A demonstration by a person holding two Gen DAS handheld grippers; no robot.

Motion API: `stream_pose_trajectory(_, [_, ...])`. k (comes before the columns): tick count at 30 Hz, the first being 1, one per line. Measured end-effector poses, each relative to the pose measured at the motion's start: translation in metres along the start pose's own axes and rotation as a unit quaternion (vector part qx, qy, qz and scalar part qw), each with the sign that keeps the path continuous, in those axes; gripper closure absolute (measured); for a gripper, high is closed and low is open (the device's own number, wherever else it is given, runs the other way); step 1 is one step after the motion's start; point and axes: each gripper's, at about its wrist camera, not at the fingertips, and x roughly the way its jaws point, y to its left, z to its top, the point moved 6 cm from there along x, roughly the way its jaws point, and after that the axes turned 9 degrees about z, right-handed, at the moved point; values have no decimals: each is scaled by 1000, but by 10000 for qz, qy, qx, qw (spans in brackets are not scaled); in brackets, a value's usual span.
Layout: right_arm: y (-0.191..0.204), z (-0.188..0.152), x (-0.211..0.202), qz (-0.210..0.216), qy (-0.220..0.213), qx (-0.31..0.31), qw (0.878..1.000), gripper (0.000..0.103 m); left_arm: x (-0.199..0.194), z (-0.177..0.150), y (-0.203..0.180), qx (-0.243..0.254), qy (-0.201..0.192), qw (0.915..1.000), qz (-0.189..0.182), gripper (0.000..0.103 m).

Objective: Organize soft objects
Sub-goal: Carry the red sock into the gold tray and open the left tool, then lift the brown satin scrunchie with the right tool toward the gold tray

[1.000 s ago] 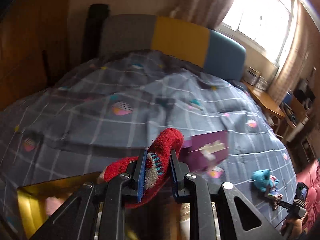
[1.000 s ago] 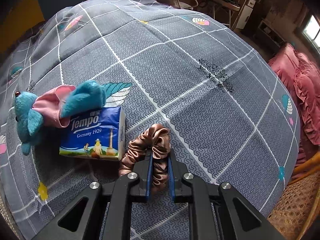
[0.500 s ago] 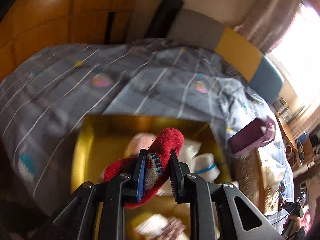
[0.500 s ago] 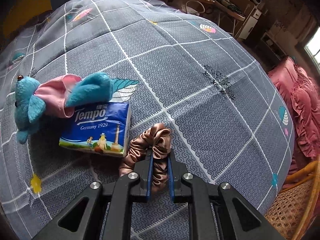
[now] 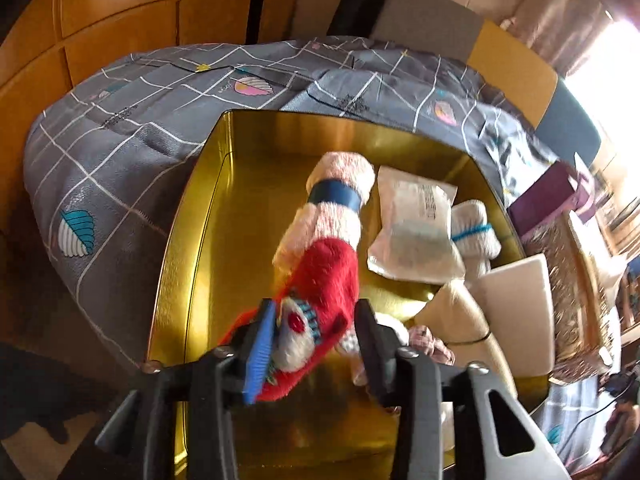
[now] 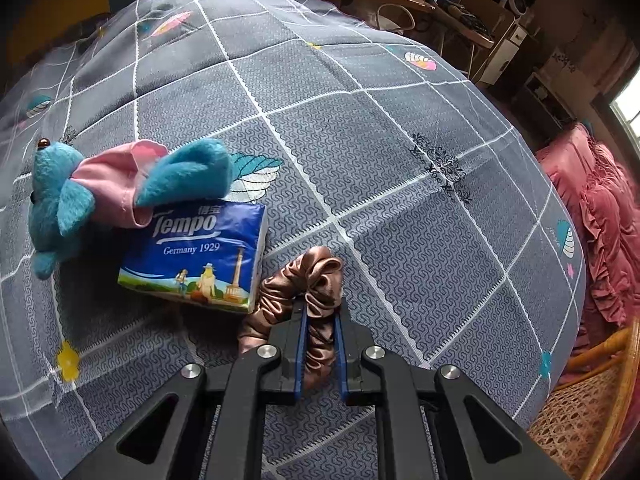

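The left wrist view looks down into a gold box point(image 5: 208, 264) that fills the centre of the frame, resting on the grey checked bedspread point(image 5: 120, 152). The left gripper point(image 5: 316, 344) is at the lower centre with its 2 fingers spread; the blue-padded left finger point(image 5: 260, 352) touches the red sock point(image 5: 320, 304), while a gap shows between the sock and the right finger, so the sock is no longer squeezed. The sock sits over the box interior, its toe overlapping a pink rolled towel point(image 5: 340, 208) banded in blue. To the right of the towel lie a white sealed packet point(image 5: 416, 232) and a white roll point(image 5: 476, 228) tied with blue thread, and at the lower right a cream bundle point(image 5: 456, 316) beside a white foam block point(image 5: 520, 312). A purple box point(image 5: 548, 200) stands on the bed at the right edge. None of this appears in the other view.

The right wrist view shows a different stretch of the same bedspread point(image 6: 360, 140). The right gripper point(image 6: 320, 344) at the lower centre has its fingers clenched on a brown satin scrunchie point(image 6: 308, 284), which loops up and leftward from between the pads. Just left of the scrunchie, touching it, lies a blue Tempo tissue pack point(image 6: 200, 256). A blue plush toy point(image 6: 60, 200) with pink fabric rests at the left of the frame, one limb lying over the pack's upper edge. A pink ruffled cloth point(image 6: 600, 220) hangs at the right edge.
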Motion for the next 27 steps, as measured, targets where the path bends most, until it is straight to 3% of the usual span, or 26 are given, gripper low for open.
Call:
stream_pose_trajectory(4, [-2,0,-1,10,-3,5,10000,91,-10,-1,-3,98,-285,9991,302,54])
stream_pose_trajectory(8, [-6,1,-1,18,-10,6,10000,91,-29,0,-14,340,-687,9957,513,54])
stream_pose_trajectory(17, [-13,4,-6,156,-85,91,9998,92,-64,-1,-55,1029,-1213,9867,327,54])
stream_pose_trajectory(27, [-19,9,-9,232,-226,243,9992,92,-80,-8,-88,1445,-1346,9803,81,54])
